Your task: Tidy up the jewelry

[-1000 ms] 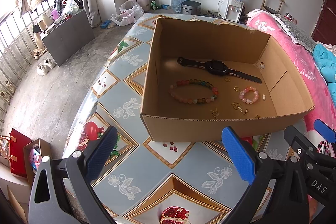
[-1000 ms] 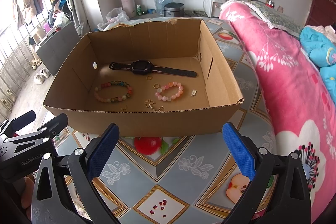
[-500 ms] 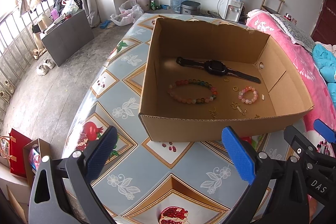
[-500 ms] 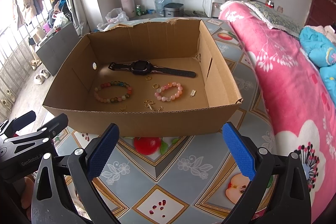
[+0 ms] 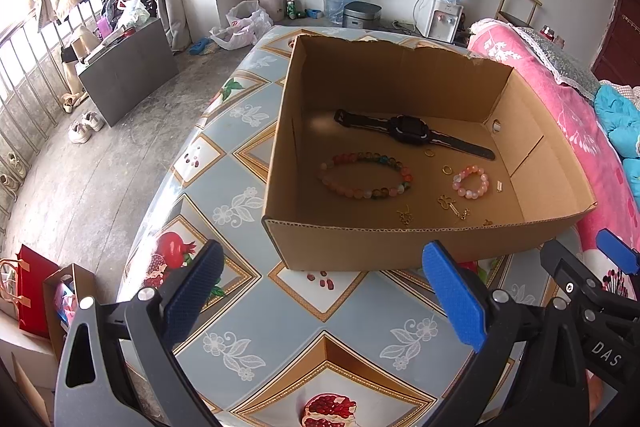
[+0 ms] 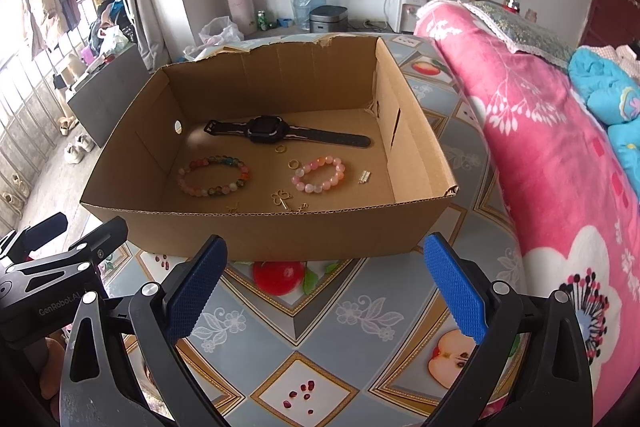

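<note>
While both grippers' fingers [image 5: 200, 283] [image 6: 454, 291] gape empty, jewelry [image 5: 365, 175] lies beyond in the box [image 5: 360, 247].

Table with a glossy blue-grey cover [image 5: 248, 311] printed with gold-bordered diamonds, white flowers and fruit motifs. Directly on it rests one open, shallow brown corrugated-cardboard box [image 5: 360, 247], seen from the other side in the right wrist view [image 6: 280, 235], its far rim torn.

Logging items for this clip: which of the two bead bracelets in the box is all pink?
The smaller bracelet, beside the gold ring. The larger bracelet mixes pink, green and blue beads.
</note>
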Available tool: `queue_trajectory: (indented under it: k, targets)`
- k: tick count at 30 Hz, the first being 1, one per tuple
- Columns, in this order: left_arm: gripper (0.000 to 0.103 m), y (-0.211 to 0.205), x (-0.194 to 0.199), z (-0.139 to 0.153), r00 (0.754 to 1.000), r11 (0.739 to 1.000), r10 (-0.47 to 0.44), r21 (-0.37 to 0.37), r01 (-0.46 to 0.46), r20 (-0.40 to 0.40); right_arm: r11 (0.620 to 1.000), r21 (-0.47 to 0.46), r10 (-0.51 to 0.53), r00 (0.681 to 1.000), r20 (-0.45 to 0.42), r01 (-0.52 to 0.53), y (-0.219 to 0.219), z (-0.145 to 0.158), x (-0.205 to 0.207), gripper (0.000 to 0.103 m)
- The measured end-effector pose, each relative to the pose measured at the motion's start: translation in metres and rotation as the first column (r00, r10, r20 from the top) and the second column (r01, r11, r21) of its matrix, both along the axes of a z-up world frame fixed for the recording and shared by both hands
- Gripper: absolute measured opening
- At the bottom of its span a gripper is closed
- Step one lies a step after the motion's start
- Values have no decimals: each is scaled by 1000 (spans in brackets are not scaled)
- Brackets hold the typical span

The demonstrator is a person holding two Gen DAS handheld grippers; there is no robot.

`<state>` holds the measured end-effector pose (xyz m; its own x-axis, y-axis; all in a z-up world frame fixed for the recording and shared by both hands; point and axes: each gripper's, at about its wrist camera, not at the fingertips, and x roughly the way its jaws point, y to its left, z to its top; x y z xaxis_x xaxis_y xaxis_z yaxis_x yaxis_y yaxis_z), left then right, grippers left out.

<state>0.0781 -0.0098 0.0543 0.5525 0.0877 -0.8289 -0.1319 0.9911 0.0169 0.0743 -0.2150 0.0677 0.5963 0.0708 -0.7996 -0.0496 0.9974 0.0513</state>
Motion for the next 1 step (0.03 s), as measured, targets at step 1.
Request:
queue_trajectory:
  k: [1]
  targets:
    - [98,-1,0,0,1000,1000,1,0,-1,-1,1000,1,-1,1000,0,1,0,0,0,95]
